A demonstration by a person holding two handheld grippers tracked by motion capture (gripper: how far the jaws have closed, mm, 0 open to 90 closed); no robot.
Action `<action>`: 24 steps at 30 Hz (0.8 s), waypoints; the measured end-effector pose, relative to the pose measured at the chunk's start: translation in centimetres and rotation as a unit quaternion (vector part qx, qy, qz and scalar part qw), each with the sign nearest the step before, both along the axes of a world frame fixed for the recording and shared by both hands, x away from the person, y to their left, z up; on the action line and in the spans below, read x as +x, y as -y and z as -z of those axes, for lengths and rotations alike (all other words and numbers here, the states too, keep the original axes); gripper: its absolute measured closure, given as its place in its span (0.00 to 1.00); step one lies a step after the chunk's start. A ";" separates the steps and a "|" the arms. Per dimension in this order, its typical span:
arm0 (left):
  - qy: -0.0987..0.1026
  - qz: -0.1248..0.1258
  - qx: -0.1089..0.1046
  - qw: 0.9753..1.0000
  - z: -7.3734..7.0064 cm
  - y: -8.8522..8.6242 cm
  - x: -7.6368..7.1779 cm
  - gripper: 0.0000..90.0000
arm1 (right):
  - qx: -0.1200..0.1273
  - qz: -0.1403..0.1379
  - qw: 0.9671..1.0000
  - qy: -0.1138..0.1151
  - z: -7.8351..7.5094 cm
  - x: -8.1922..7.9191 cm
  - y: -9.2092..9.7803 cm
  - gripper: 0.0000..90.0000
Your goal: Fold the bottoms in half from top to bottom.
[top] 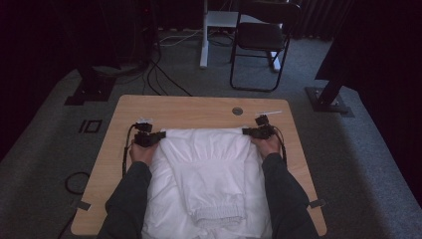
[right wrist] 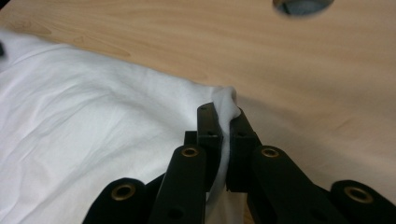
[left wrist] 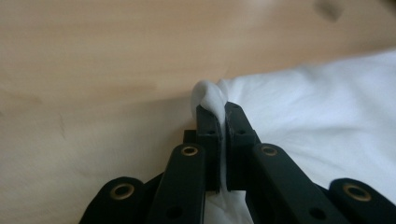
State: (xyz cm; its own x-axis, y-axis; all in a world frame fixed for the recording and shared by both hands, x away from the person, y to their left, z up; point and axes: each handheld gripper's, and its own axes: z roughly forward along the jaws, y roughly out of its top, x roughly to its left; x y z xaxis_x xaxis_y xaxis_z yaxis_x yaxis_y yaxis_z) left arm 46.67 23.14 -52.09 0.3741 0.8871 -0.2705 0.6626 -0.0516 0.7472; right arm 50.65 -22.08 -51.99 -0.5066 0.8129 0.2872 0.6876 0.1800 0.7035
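pinching white garment (top: 206,164) corners, left tongs (left wrist: 218,109) and right tongs (right wrist: 224,114)

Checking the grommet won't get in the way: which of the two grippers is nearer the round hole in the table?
The right gripper, pinching the white garment at its far right corner; the round hole lies just beyond it. The left gripper clamps the opposite corner, farther off.

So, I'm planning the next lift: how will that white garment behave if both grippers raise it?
Probably floppy: the white garment creases and bunches between the left gripper jaws. Likely light, since small corner pinches at the right gripper hold it. The middle would probably sag.
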 end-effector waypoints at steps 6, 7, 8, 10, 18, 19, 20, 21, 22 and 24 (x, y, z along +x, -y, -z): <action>0.060 -0.004 -0.018 0.998 -5.3 -0.2 0.6 0.97 | 0.025 0.019 0.997 0.072 -3.6 -0.6 0.8 0.97; 0.072 0.001 -0.023 0.997 -6.4 -0.2 0.6 0.97 | 0.020 0.015 0.996 0.084 -4.3 -0.8 0.8 0.96; 0.072 0.001 -0.023 0.997 -6.4 -0.2 0.6 0.97 | 0.020 0.015 0.996 0.084 -4.3 -0.8 0.8 0.96; 0.079 0.008 -0.023 0.997 -6.8 -0.1 0.2 0.97 | 0.021 0.005 0.995 0.096 -4.9 -1.5 1.1 0.96; 0.112 0.049 -0.060 0.991 -6.9 -1.2 -5.7 0.97 | 0.031 -0.039 0.988 0.145 -5.7 -7.6 2.0 0.96; 0.114 0.056 -0.061 0.990 -6.8 -1.3 -6.7 0.97 | 0.029 -0.046 0.987 0.149 -5.7 -8.5 2.2 0.96; 0.114 0.065 -0.057 0.990 -6.7 -1.4 -7.6 0.97 | 0.024 -0.052 0.987 0.152 -5.6 -9.4 2.3 0.96; 0.117 0.070 -0.056 0.989 -6.7 -1.5 -8.6 0.97 | 0.021 -0.058 0.986 0.153 -5.5 -10.3 2.4 0.96; 0.117 0.070 -0.056 0.989 -6.7 -1.5 -8.6 0.97 | 0.021 -0.058 0.986 0.153 -5.5 -10.3 2.4 0.96; 0.109 0.092 -0.039 0.989 -6.0 -1.3 -11.1 0.97 | 0.015 -0.070 0.986 0.152 -4.6 -12.9 2.5 0.96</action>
